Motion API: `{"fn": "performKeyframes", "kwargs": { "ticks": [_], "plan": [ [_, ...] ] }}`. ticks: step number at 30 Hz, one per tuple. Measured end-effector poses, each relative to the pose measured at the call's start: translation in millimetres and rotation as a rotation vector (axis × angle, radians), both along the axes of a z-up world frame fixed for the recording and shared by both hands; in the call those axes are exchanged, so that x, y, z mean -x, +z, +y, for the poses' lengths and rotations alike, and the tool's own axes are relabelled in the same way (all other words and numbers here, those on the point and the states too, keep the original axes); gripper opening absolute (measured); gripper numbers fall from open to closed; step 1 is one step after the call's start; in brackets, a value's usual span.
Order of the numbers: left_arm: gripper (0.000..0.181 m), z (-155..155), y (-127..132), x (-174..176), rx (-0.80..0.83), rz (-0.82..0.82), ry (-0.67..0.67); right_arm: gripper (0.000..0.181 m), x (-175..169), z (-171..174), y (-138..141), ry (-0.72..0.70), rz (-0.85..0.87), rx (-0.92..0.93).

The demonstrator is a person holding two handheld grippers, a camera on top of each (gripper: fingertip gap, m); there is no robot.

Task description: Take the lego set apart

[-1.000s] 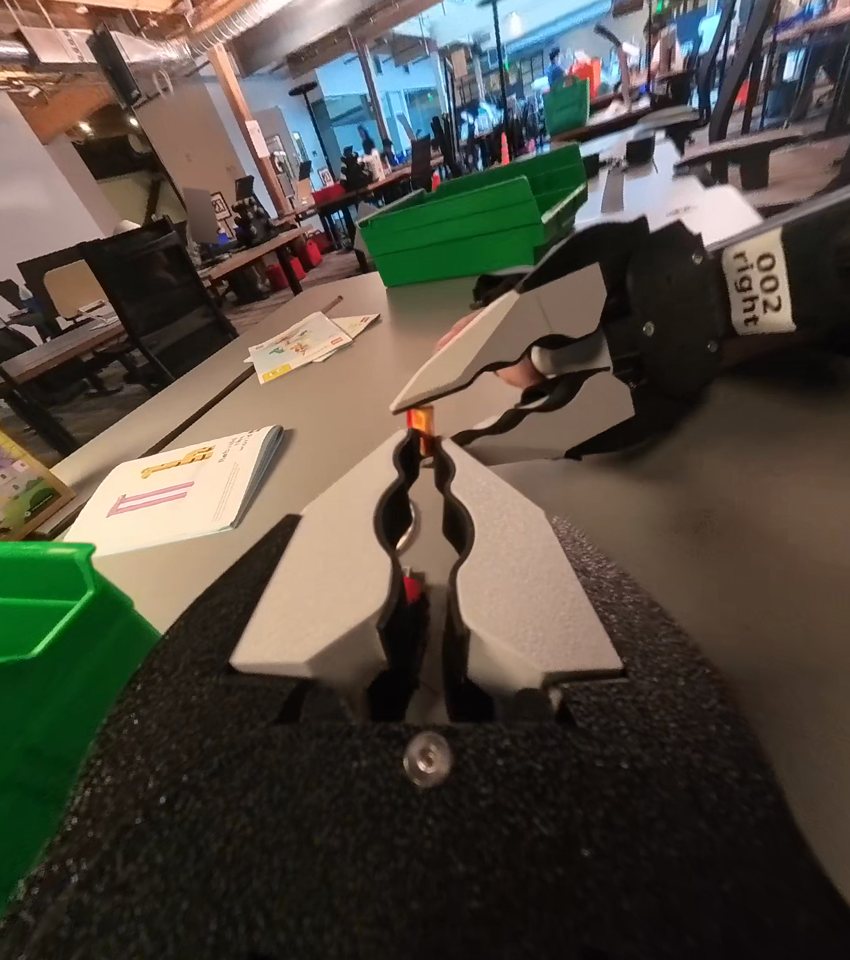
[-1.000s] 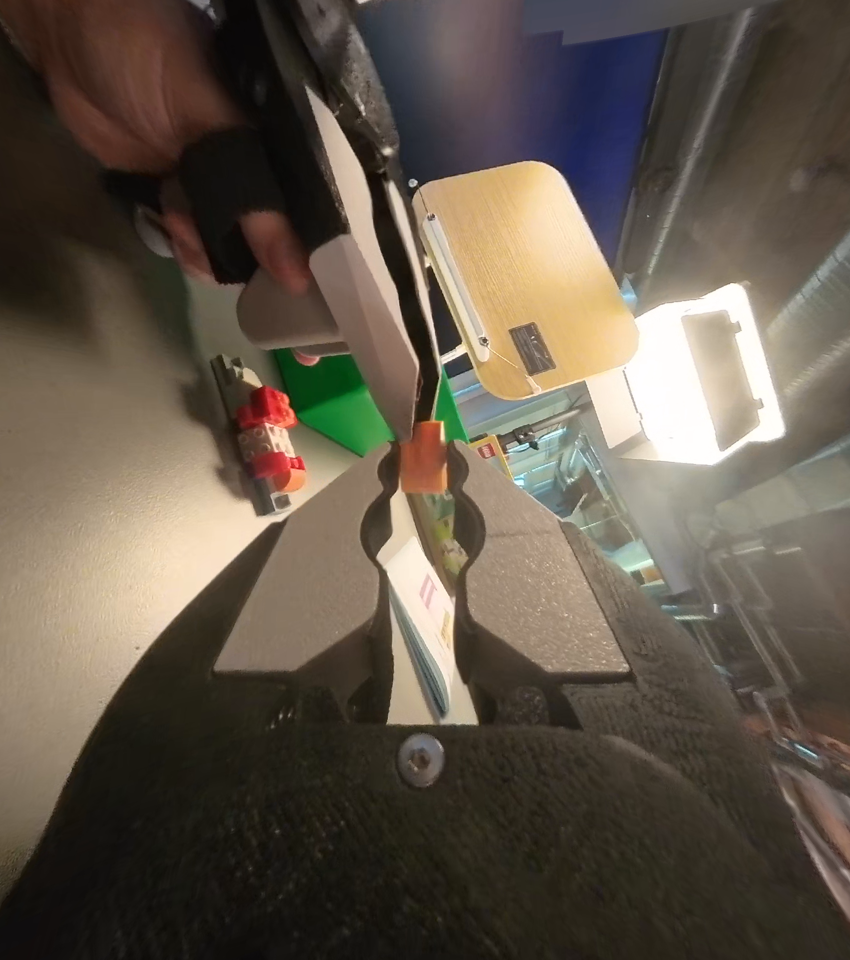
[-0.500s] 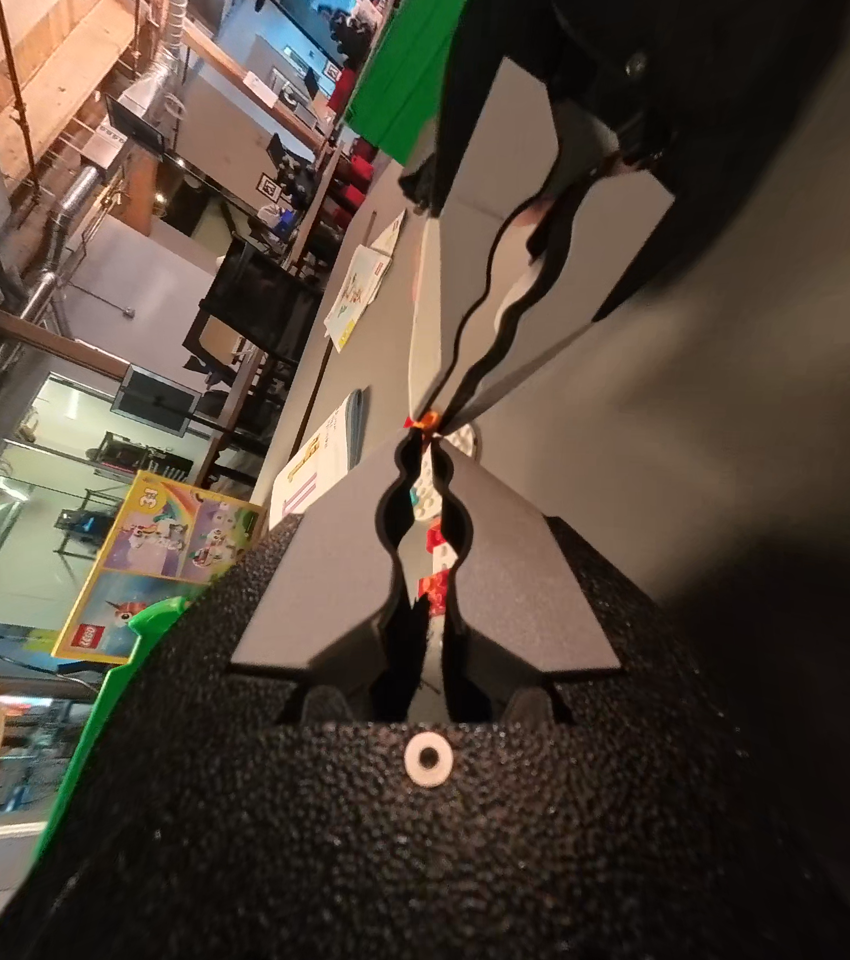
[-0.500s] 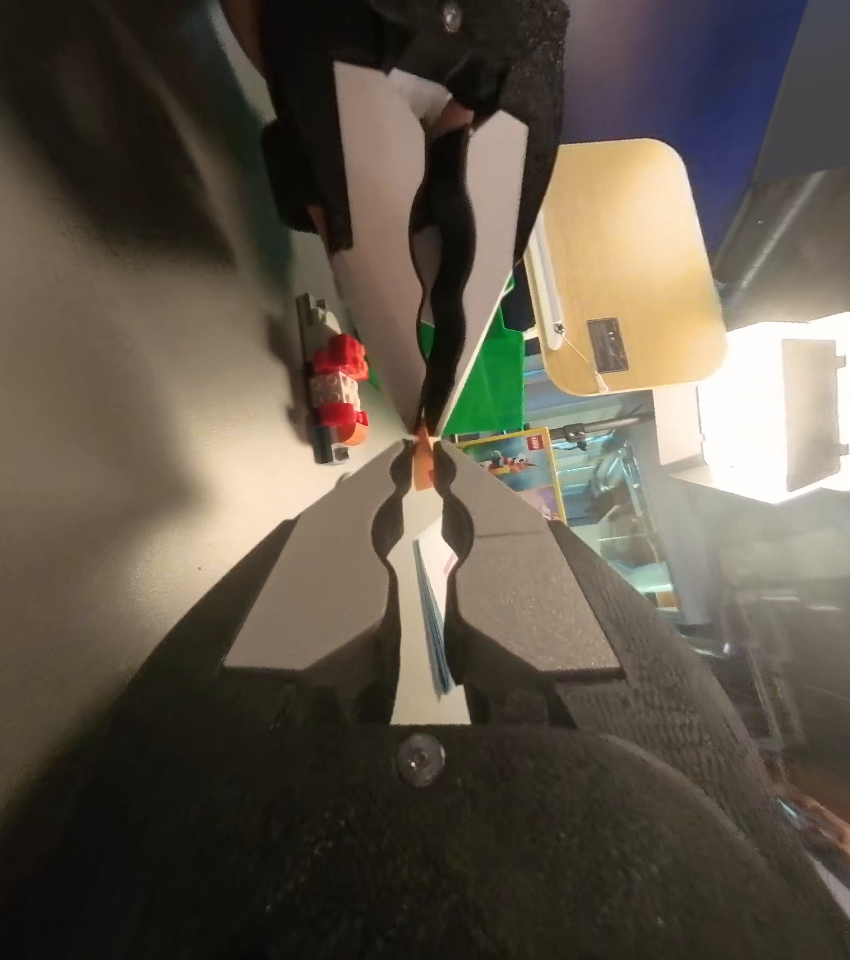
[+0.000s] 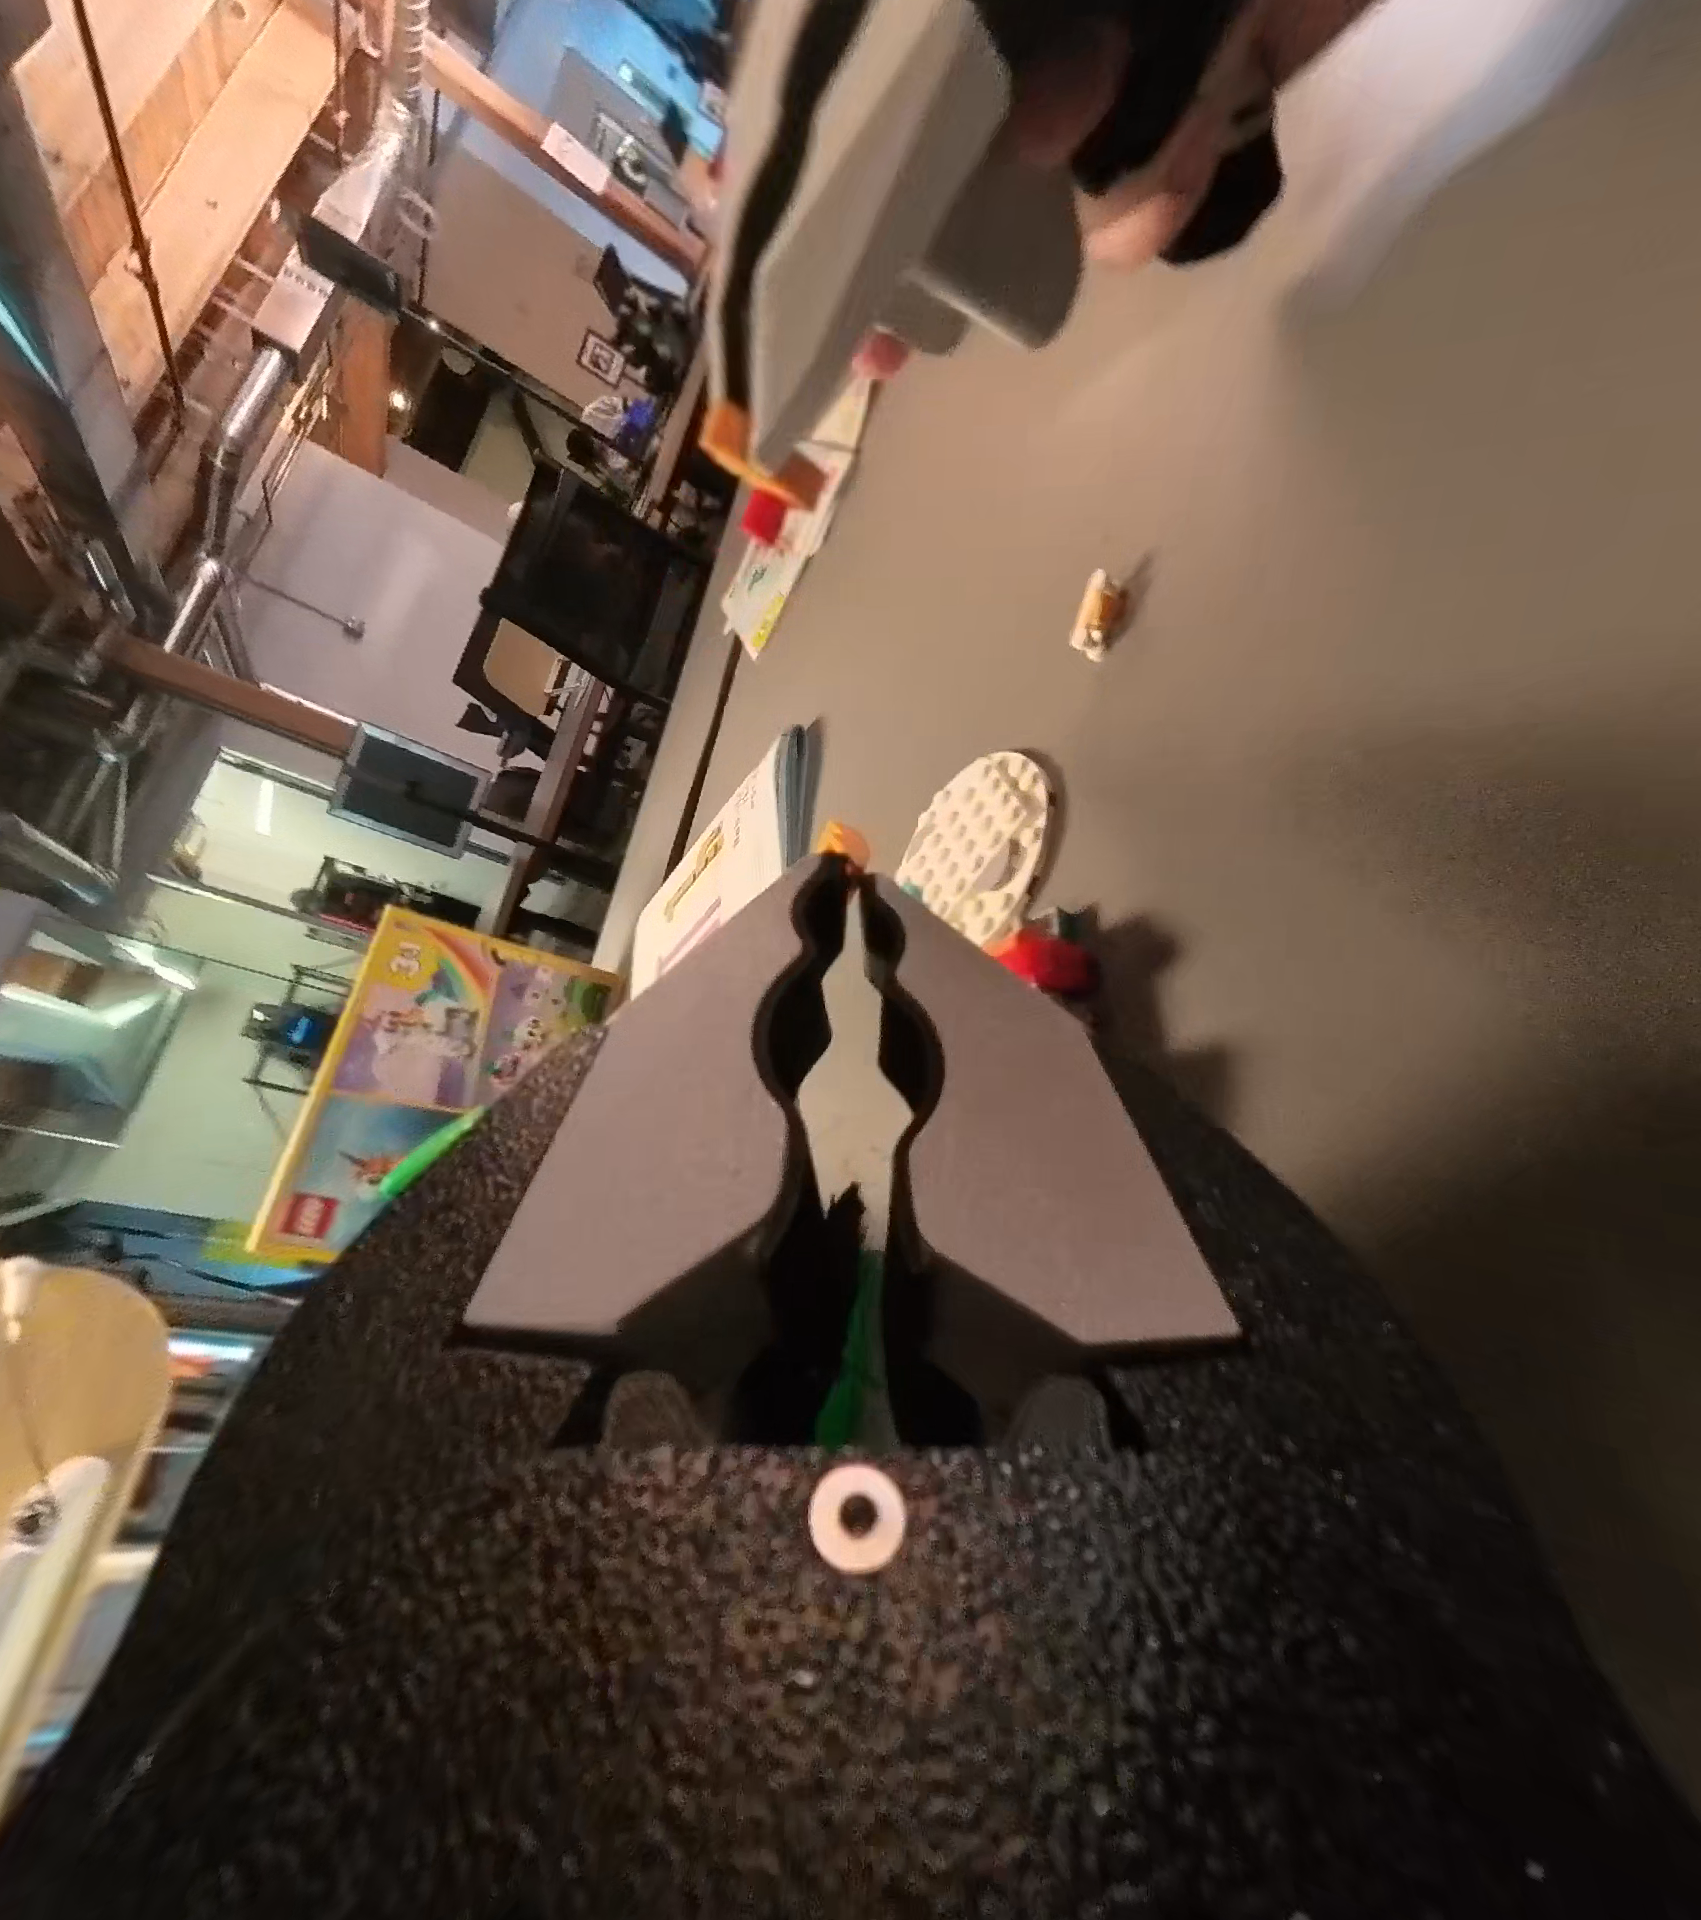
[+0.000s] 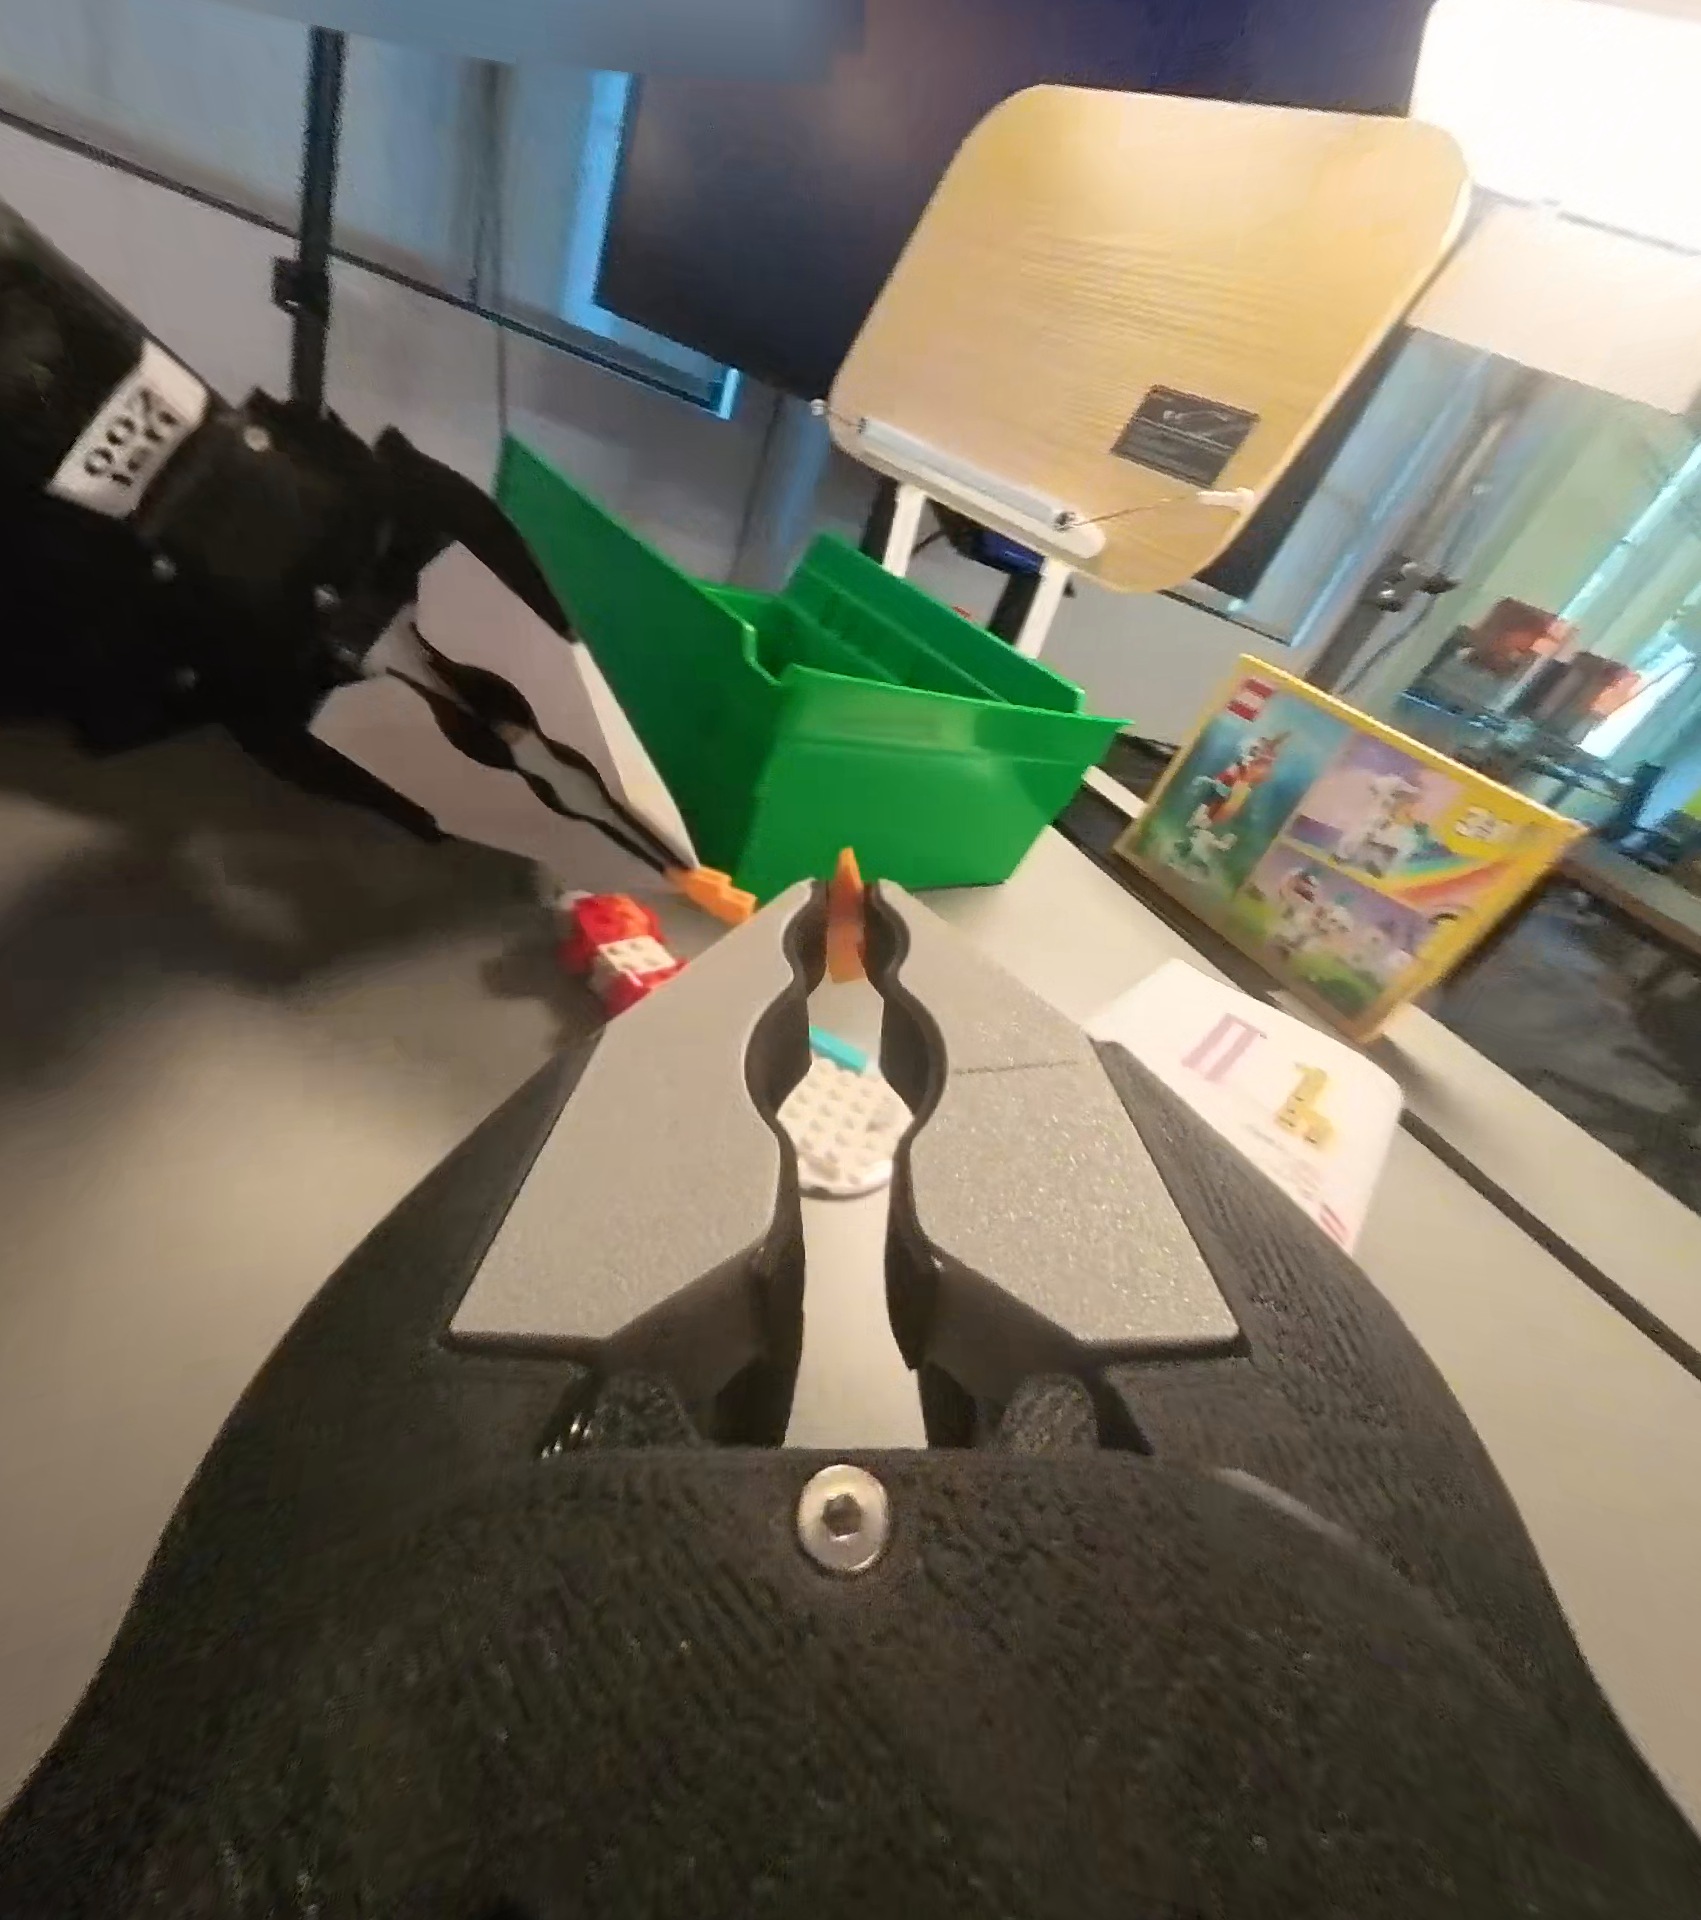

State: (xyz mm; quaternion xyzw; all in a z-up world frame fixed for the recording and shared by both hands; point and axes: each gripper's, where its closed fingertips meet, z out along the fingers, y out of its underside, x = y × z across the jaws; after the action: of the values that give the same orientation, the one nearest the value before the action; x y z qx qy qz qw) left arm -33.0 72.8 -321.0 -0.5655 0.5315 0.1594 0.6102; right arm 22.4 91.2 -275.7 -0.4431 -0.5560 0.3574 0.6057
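My left gripper [image 5: 846, 871] is shut on a small orange lego piece [image 5: 846, 840] at its tips. It also shows in the right wrist view [image 6: 674, 857], low over the table with that orange piece [image 6: 716, 894]. My right gripper [image 6: 844, 891] is shut on another thin orange piece [image 6: 844, 925]. It shows blurred at the top of the left wrist view [image 5: 758, 457], well apart from the left one. A red and white lego block [image 6: 617, 948] lies on the grey table [image 6: 150, 1091], and next to it a white round studded plate [image 5: 981, 842].
A green bin [image 6: 887, 748] stands just behind the left gripper. A lego box [image 6: 1345, 852] and an open booklet [image 6: 1261, 1101] lie at the table's right side. A small tan piece [image 5: 1100, 613] lies alone farther off. A wooden chair back [image 6: 1137, 312] stands behind. There is about 8 cm between the tips of the two grippers.
The grippers met tip to tip on one orange piece; now they have pulled apart, each shut on an orange piece. Both views have swung round.
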Motion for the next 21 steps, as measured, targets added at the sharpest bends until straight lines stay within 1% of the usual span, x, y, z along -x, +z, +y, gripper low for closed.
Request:
{"fn": "performKeyframes", "kwargs": {
  "ticks": [2, 4, 7, 9, 10, 12, 13, 15, 17, 19, 21],
  "plan": [
    [0.001, 0.8, 7.4, 1.6, 0.007, -0.077, -0.002, 0.004, -1.3, 4.8, 1.4, -0.031, 0.015, -0.026],
    [0.002, -0.2, 21.9, 4.0, -0.029, -0.146, -0.006, 0.005, 0.1, 6.8, -0.5, -0.064, 0.012, -0.083],
    [0.002, -7.6, 65.2, 15.8, -0.148, -0.24, -0.005, 0.005, 2.9, 9.9, -5.8, -0.132, -0.014, -0.225],
    [0.002, -7.9, 97.0, 37.6, -0.198, -0.272, 0.048, 0.005, 5.2, 9.2, -5.8, -0.155, -0.005, -0.274],
    [0.001, -5.8, 111.0, 52.9, -0.196, -0.296, 0.09, 0.005, 6.6, 7.9, -5.8, -0.156, 0.0, -0.28],
    [0.002, 3.7, 127.2, 86.9, -0.102, -0.356, 0.188, 0.005, 8.8, 6.6, -5.4, -0.155, 0.011, -0.287],
    [0.002, 11.1, 127.5, 104.1, -0.005, -0.389, 0.244, 0.005, 9.7, 6.4, -5.5, -0.155, 0.012, -0.291],
    [0.002, 26.5, 118.7, 129.9, 0.224, -0.466, 0.313, 0.005, 11.3, 6.3, -6.9, -0.152, 0.007, -0.294],
    [0.002, 43.3, 94.9, 147.7, 0.473, -0.488, 0.361, 0.005, 12.5, 5.3, -7.5, -0.149, 0.006, -0.3],
    [0.002, 58.9, 64.7, 159.5, 0.696, -0.488, 0.396, 0.005, 13.6, 3.9, -9.1, -0.143, -0.003, -0.306],
    [0.002, 78.4, 39.0, 167.4, 0.821, -0.489, 0.421, 0.005, 13.7, 3.0, -9.9, -0.143, -0.009, -0.321]
  ]
}}
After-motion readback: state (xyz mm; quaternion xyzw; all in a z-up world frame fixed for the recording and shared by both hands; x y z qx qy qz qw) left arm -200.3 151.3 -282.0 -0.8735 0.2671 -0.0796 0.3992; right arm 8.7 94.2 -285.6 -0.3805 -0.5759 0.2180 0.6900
